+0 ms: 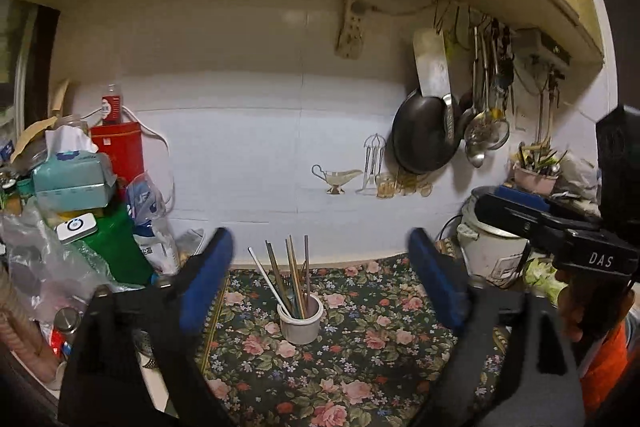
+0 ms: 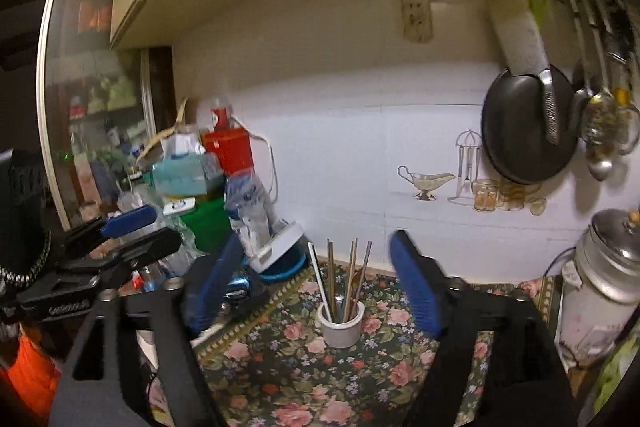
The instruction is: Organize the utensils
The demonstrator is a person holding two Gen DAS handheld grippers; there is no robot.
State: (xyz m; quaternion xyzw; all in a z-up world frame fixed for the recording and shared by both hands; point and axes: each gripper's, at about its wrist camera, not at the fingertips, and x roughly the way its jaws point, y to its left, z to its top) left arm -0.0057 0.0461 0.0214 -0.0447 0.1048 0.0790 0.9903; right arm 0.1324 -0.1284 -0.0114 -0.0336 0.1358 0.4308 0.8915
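My left gripper (image 1: 320,279) and right gripper (image 2: 308,287) both gape wide with nothing between their blue pads. Centred low in each frame, a small white ceramic cup (image 1: 301,323) stands upright on the floral tablecloth (image 1: 360,367), holding metal chopsticks and straws (image 1: 294,275) that lean and fan outward.

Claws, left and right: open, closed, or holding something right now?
Left claw: open, empty, fingers spread either side of the white cup of utensils, not touching it.
Right claw: open, empty, likewise framing the cup.
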